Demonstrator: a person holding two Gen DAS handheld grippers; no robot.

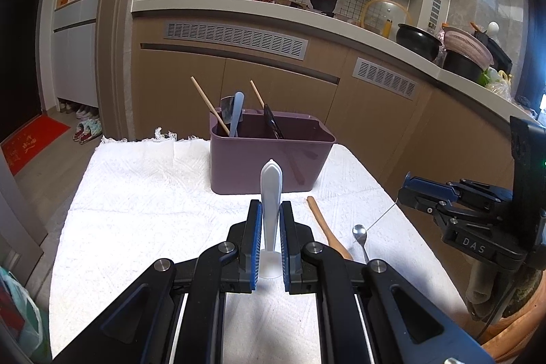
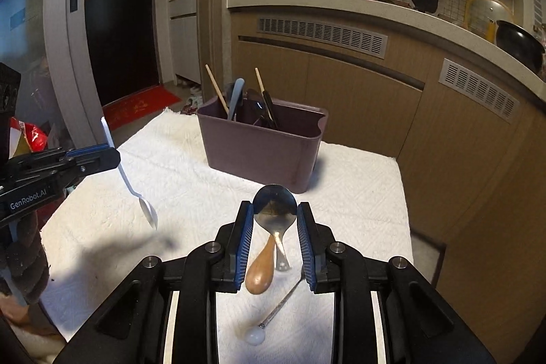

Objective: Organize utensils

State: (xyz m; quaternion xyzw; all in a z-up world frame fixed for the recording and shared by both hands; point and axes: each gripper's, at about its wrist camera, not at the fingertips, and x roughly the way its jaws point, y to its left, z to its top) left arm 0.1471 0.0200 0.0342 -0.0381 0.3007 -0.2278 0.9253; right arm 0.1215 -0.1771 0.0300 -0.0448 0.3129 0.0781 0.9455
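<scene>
My left gripper [image 1: 270,210] is shut on a white plastic spoon [image 1: 270,193], handle pointing up, held above the white cloth in front of the purple utensil bin [image 1: 269,156]. In the right wrist view the white spoon [image 2: 131,183] hangs bowl-down from the left gripper [image 2: 109,156]. My right gripper [image 2: 275,210] is shut on a large metal spoon [image 2: 274,205] by its bowl, above the cloth. The bin [image 2: 262,145] holds chopsticks, a blue spoon and dark utensils.
On the cloth lie a wooden spoon [image 2: 261,272], a small metal spoon [image 1: 360,236] with a white-tipped handle [image 2: 276,316]. Kitchen cabinets [image 1: 279,84] stand behind the table. The table's right edge [image 2: 406,214] drops to the floor.
</scene>
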